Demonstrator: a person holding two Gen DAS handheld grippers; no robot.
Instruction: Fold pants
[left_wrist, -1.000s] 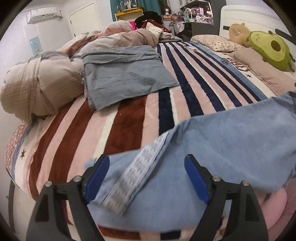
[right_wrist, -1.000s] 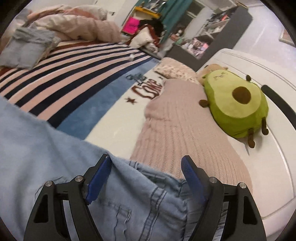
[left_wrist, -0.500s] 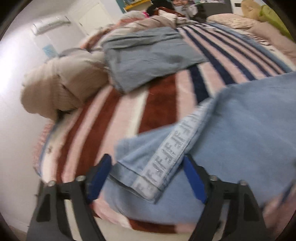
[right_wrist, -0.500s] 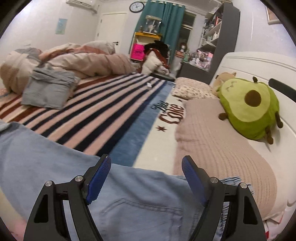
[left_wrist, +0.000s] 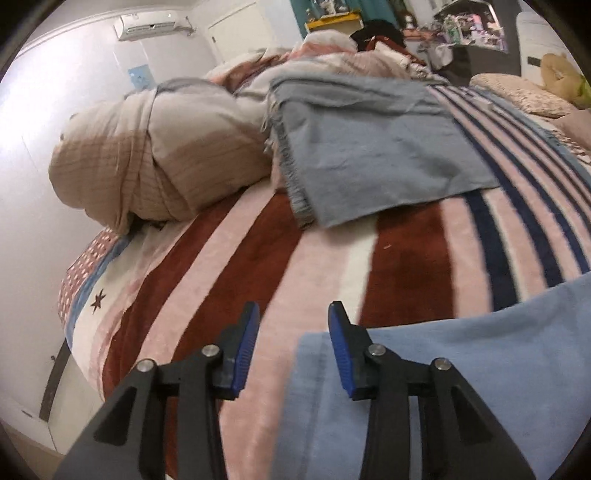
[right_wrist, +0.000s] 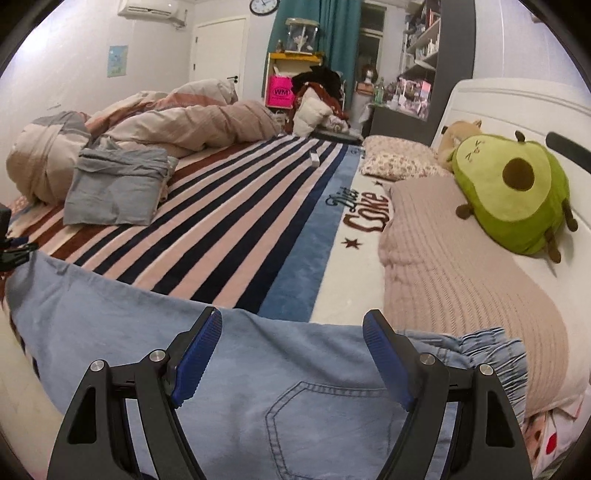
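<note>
Light blue jeans (right_wrist: 258, 362) lie across the near side of the striped blanket (right_wrist: 229, 236), back pocket up and elastic waistband to the right. My right gripper (right_wrist: 292, 317) hovers open above the seat of the jeans, near their far edge. In the left wrist view the jeans (left_wrist: 461, 369) end in a straight edge just inside the right finger. My left gripper (left_wrist: 293, 314) is over that end. Its jaws are closing, half narrowed, with mostly pink blanket (left_wrist: 321, 258) between the tips and the pads not pressing on cloth.
A folded grey-blue garment (left_wrist: 369, 147) lies further up the bed beside a rolled beige duvet (left_wrist: 147, 166). An avocado plush (right_wrist: 513, 195) and a beige knit pillow (right_wrist: 461, 266) sit by the white headboard. The bed's corner drops off at the left (left_wrist: 81, 332).
My left gripper slid left along the leg to the end of the jeans and its jaws narrowed. The right gripper lifted and tilted up, with its jaws as wide as before.
</note>
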